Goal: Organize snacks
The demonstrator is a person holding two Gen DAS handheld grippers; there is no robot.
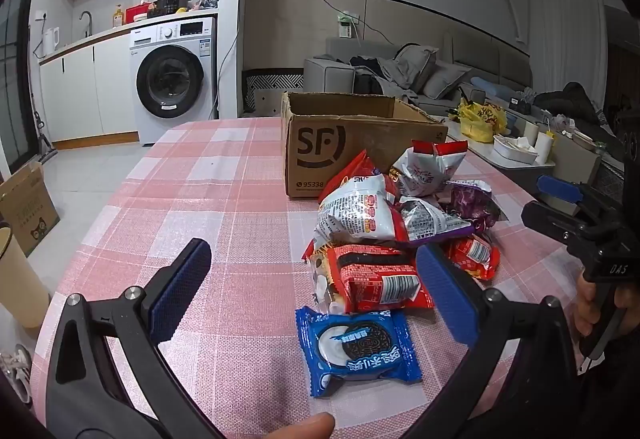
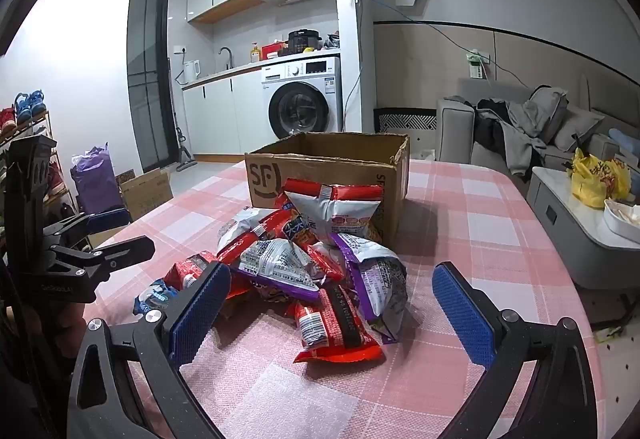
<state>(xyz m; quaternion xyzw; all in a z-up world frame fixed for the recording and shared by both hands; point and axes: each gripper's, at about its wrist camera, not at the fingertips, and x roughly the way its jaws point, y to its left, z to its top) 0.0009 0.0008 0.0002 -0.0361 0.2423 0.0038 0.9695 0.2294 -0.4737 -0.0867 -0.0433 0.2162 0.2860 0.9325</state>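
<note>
The left tool [image 1: 316, 291] hangs low over the pink-checked counter [image 1: 224, 199], its blue pads spread wide and holding nothing; the blue cookie packet [image 1: 358, 351] lies flat between them, just below a red wrapper [image 1: 376, 279] at the near edge of the snack pile [image 1: 400, 215]. Behind the pile, touching it, stands the open cardboard box [image 1: 352, 143]. To the right, the right tool [image 2: 332, 301] is likewise released, its pads wide apart on either side of the heap, empty, with a red packet [image 2: 336, 327] lying between them on the counter.
</note>
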